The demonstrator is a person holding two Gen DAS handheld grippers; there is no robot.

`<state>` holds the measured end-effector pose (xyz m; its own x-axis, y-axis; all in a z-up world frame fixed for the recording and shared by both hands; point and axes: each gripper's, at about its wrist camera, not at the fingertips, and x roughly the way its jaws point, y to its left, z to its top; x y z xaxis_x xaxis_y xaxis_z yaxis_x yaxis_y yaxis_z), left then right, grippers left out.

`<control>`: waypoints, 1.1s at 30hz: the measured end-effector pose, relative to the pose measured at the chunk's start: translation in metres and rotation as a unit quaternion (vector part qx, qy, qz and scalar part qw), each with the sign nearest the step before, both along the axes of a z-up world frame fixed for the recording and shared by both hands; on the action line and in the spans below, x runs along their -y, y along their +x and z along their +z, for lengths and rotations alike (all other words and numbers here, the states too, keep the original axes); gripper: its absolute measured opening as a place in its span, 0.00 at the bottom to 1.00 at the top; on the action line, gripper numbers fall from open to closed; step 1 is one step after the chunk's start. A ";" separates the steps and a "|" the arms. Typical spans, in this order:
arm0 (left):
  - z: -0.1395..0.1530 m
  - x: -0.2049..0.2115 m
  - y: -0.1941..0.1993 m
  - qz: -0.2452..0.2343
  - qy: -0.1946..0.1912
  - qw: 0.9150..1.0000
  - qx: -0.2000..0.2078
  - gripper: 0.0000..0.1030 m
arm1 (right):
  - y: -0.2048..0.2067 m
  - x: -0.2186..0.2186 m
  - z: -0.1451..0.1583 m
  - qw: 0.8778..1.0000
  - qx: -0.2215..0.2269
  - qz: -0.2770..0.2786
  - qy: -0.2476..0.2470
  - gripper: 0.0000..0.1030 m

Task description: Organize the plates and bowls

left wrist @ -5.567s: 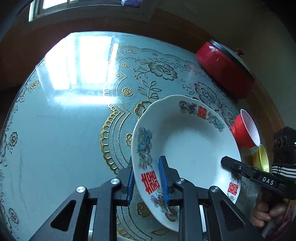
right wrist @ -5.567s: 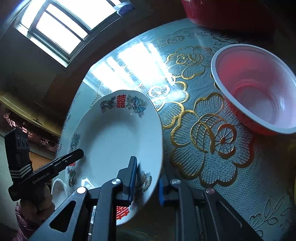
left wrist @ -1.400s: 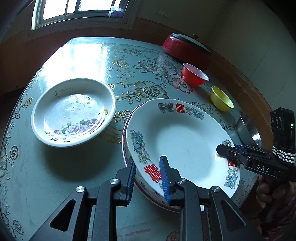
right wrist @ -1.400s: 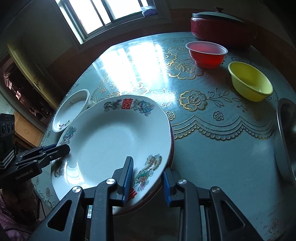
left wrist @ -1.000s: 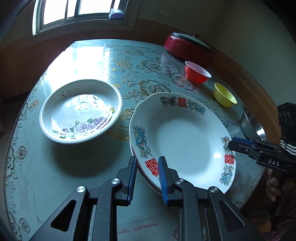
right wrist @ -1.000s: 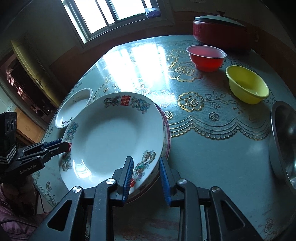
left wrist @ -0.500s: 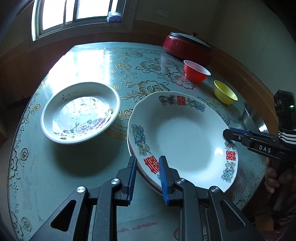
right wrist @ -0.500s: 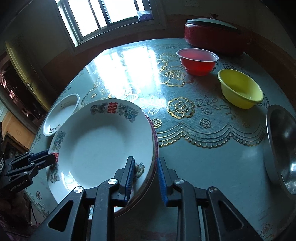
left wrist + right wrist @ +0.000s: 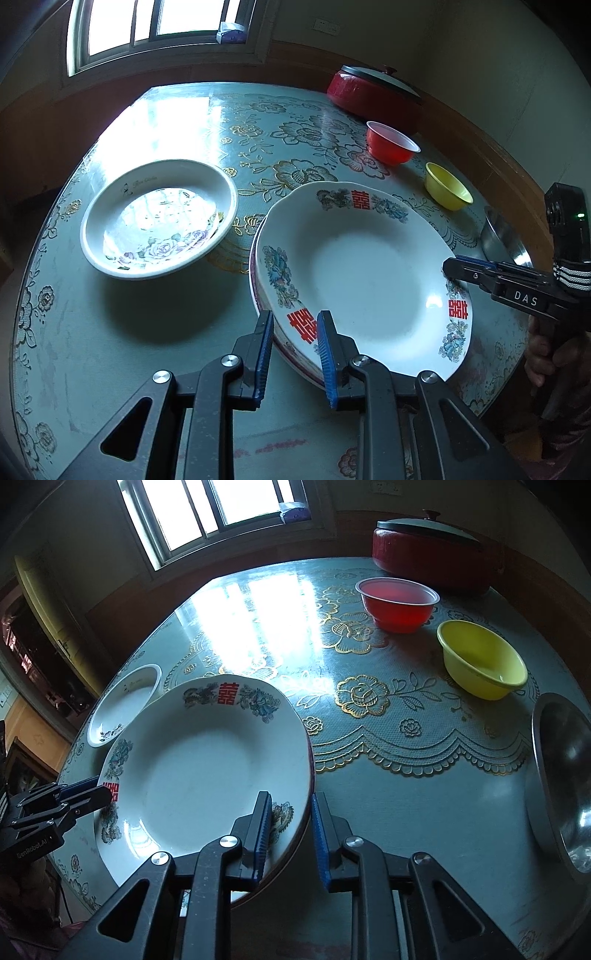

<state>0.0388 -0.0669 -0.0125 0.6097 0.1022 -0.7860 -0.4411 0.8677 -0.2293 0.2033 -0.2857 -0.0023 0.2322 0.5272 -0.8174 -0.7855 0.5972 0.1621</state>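
Left gripper and right gripper angle downward, fingers nearly closed, clamping a rim.

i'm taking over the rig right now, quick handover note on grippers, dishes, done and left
Left gripper: shut on the red-character plate, near rim.
Right gripper: clamps the same plate's opposite rim.
Done: that plate sits on another plate on the table.
Left: release both; the rose plate, red bowl, yellow bowl and steel bowl stand apart, unstacked.

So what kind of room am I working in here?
Most likely a home dining room or kitchen corner: a round table under a floral lace-pattern cover, a lidded red pot by the wall, and household plates and plastic bowls beneath a window.
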 end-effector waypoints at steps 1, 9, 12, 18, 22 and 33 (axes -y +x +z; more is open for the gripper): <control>0.000 0.000 -0.001 0.004 0.000 1.000 0.001 0.24 | 0.000 0.000 0.001 1.000 0.004 -0.001 0.000 0.21; 0.007 -0.008 -0.022 0.054 -0.009 0.998 0.024 0.24 | 0.005 0.000 0.020 0.999 0.001 0.003 0.046 0.25; 0.008 -0.018 -0.032 0.085 -0.015 0.996 0.023 0.27 | 0.003 -0.011 0.026 0.997 -0.006 0.031 0.065 0.25; 0.009 -0.041 -0.055 0.141 -0.014 0.990 0.022 0.45 | -0.013 -0.049 0.028 0.991 -0.040 0.095 0.088 0.30; 0.012 -0.055 -0.067 0.156 -0.003 0.987 0.023 0.52 | -0.028 -0.081 0.032 0.985 -0.059 0.129 0.095 0.34; 0.013 -0.113 -0.081 0.202 0.020 0.978 0.037 0.59 | -0.033 -0.171 0.029 0.977 -0.136 0.141 0.087 0.38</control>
<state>-0.0427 0.0460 0.0008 0.5679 0.3771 -0.7316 -0.7338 0.6347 -0.2425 0.1705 -0.1147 0.0262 -0.1554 0.6759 -0.7204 -0.8290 0.3073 0.4672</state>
